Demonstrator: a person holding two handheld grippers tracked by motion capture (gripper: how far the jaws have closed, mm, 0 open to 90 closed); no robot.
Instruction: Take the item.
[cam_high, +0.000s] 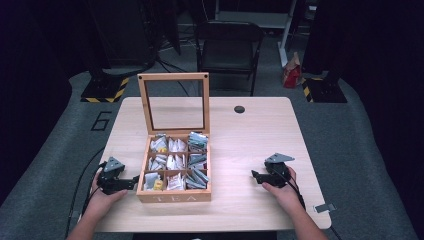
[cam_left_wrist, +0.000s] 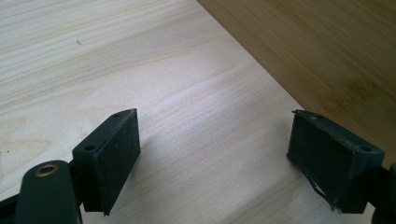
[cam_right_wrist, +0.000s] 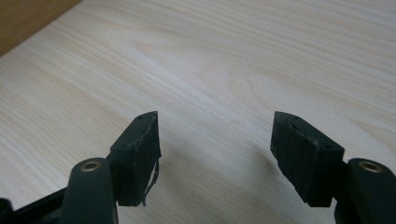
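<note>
A wooden tea box (cam_high: 174, 196) marked TEA stands on the table with its glass-paned lid (cam_high: 174, 102) raised upright. Its compartments hold several tea bags (cam_high: 172, 161). My left gripper (cam_high: 134, 181) rests on the table just left of the box, jaws open and empty; the box's side wall (cam_left_wrist: 322, 51) rises close ahead in the left gripper view, beyond the left gripper (cam_left_wrist: 215, 154). My right gripper (cam_high: 255, 175) lies on the table well right of the box, open and empty. In the right gripper view the right gripper (cam_right_wrist: 215, 149) hovers over bare wood, the box's corner (cam_right_wrist: 28, 16) at the far left.
The light wood table (cam_high: 250, 135) has a dark round cable hole (cam_high: 239, 109) near its far edge. A small grey clip (cam_high: 325, 207) lies near the front right corner. A black folding chair (cam_high: 227, 47) stands behind the table.
</note>
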